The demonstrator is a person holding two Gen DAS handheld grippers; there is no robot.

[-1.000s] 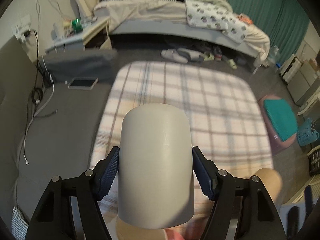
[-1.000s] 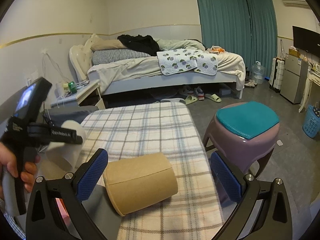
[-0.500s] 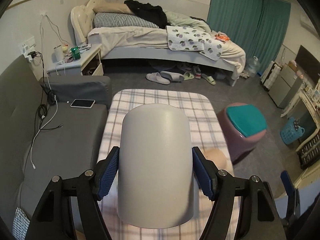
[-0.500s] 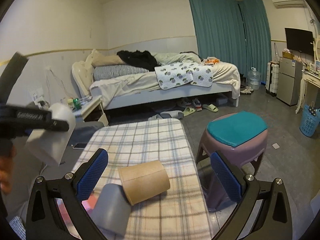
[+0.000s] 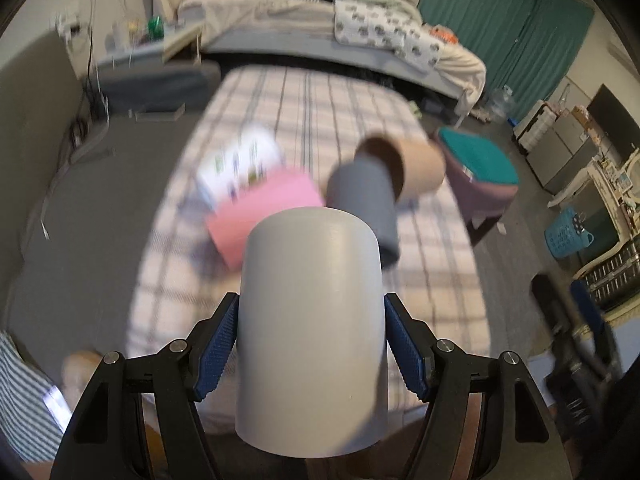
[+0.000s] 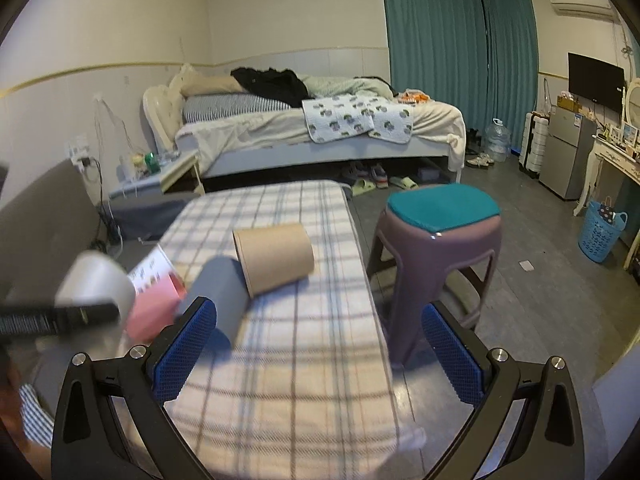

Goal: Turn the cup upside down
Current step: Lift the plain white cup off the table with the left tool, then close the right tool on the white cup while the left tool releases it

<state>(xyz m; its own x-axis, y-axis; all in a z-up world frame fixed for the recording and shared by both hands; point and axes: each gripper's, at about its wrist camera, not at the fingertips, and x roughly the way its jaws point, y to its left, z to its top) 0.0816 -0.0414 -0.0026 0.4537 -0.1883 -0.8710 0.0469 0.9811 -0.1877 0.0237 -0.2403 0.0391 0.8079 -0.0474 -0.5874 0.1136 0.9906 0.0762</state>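
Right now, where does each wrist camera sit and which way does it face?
Left wrist: behind the left gripper, shut on the pale grey cup, looking down over the plaid-covered table; both fingers show.
Right wrist: behind the open right gripper, facing the bed and purple stool.
Shared: brown paper cup, dark grey cup, pink box, all lying on the table.
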